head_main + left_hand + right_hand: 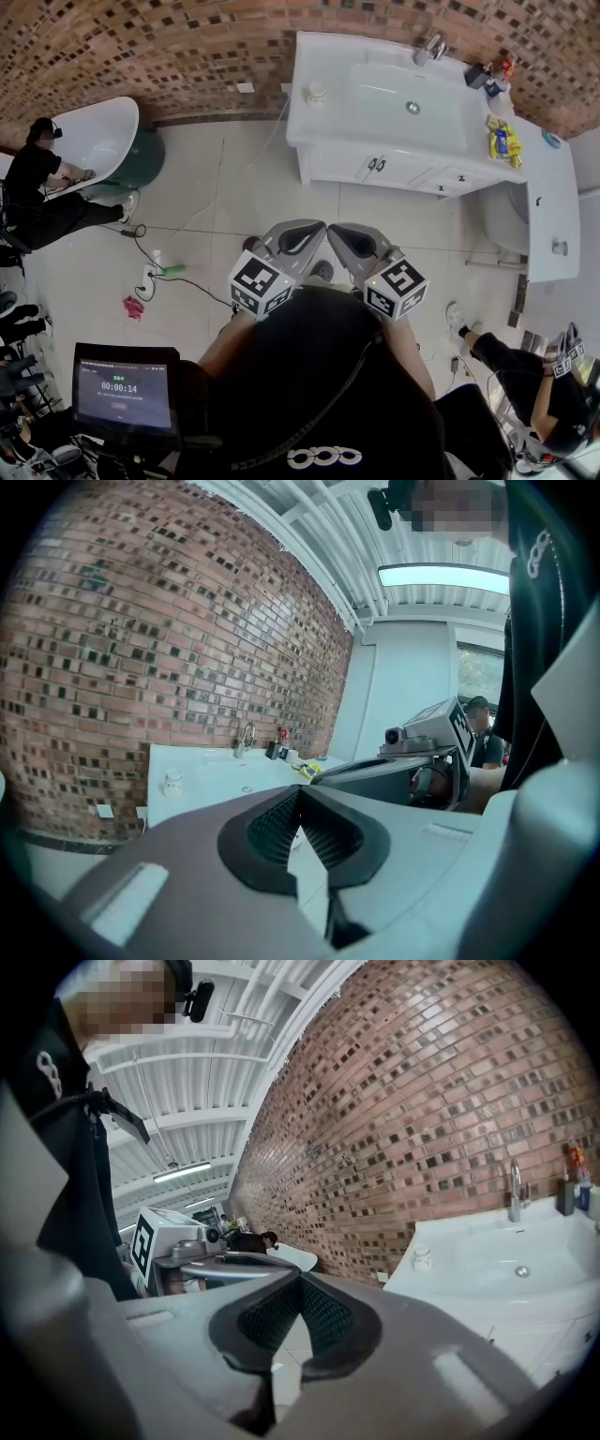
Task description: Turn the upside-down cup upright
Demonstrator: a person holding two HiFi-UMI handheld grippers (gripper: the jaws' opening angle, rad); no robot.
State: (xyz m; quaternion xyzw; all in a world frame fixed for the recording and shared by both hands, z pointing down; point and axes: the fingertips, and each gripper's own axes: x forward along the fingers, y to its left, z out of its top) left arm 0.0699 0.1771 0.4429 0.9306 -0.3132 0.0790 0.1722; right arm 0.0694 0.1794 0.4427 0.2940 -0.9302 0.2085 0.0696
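Brick walling is seen behind one white vanity (337, 161) fitted with one basin (375, 103) and one faucet (433, 45). One small white cup (318, 92) is placed on the vanity's left end, beside the basin; its orientation cannot be resolved. Two grippers are held side by side, well apart from the cup: left gripper (305, 236) and right gripper (349, 239). Both pairs of jaws are pressed together, with nothing pinched between them.
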